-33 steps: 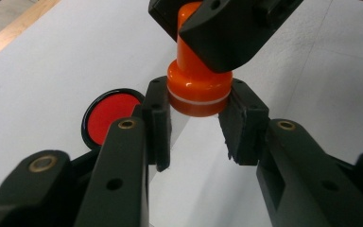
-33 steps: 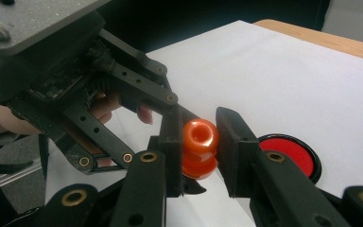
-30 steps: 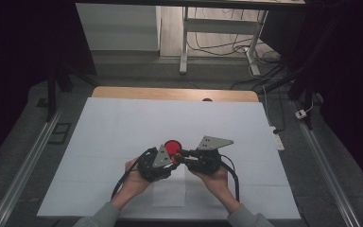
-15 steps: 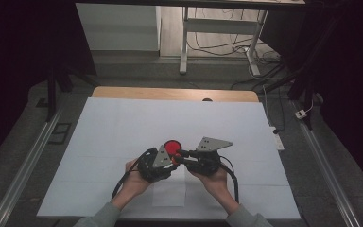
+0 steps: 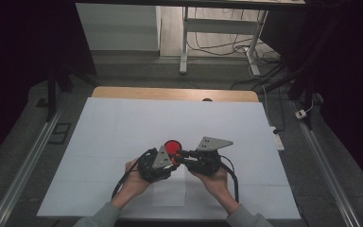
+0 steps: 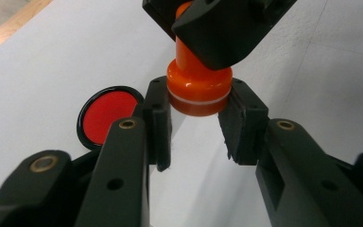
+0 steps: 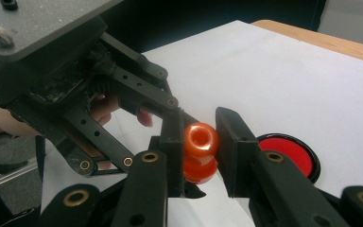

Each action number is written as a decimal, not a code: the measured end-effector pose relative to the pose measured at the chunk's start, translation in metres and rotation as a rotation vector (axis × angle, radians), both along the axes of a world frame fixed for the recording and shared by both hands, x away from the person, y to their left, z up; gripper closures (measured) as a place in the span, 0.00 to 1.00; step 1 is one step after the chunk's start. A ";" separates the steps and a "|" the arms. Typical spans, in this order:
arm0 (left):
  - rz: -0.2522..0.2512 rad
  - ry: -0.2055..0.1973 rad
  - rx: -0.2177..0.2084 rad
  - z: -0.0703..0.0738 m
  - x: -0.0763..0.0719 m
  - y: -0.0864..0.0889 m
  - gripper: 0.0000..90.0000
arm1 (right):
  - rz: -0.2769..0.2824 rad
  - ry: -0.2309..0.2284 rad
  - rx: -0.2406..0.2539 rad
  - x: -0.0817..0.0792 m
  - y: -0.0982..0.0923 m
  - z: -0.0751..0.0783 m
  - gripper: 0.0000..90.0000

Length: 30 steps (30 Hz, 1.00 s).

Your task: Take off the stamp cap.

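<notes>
Desk (image 5: pixel 123 123), covered by a white sheet, wooden strip showing along its far edge. Work sits in the near half, roughly midway between the left and right edges.

Left hand-held gripper (image 5: pixel 170 161): held from the near-left, grey three-cornered plate on top, jaws pointing toward the right one. In the left gripper view its two pads pinch the wide lower body of an orange stamp (image 6: pixel 198 87), one pad on each side, just below the white ring that runs round that body. Both pads touch it.

Right hand-held gripper (image 5: pixel 178 156): held from the near-right, its own grey plate tilted up toward the far edge. In the right gripper view its jaws are pressed onto the rounded orange knob at the stamp's top end, a pad on either side. In the left gripper view the same jaws cover the narrow neck and the knob from above.

The stamp is thus held between both grippers, clear of the sheet, over the near-centre of the desk.

Red ink pad (image 5: pixel 172 145): round, black rim, lid off, lying flat on the sheet just beyond the jaw tips, toward the far edge. Close to the stamp, not touching it.
</notes>
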<state>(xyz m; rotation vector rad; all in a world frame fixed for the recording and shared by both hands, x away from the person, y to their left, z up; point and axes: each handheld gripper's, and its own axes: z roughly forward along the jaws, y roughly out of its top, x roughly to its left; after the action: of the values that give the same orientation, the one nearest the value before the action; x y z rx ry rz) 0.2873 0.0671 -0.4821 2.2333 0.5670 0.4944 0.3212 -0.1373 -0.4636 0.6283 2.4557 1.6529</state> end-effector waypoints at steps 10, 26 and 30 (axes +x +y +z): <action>-0.007 -0.015 0.015 0.000 -0.001 0.000 0.73 | 0.001 0.003 0.002 0.000 0.000 0.000 0.82; -0.003 0.020 0.010 -0.005 0.001 0.001 0.73 | -0.044 -0.021 0.078 0.002 -0.017 0.014 0.82; 0.006 0.033 -0.025 -0.003 0.003 0.008 0.73 | -0.047 -0.023 0.083 0.003 -0.019 0.014 0.82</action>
<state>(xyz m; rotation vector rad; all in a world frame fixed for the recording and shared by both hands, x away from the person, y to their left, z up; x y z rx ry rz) 0.2901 0.0751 -0.4849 2.2204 0.5941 0.4524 0.3240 -0.1559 -0.4500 0.6682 2.3486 1.7419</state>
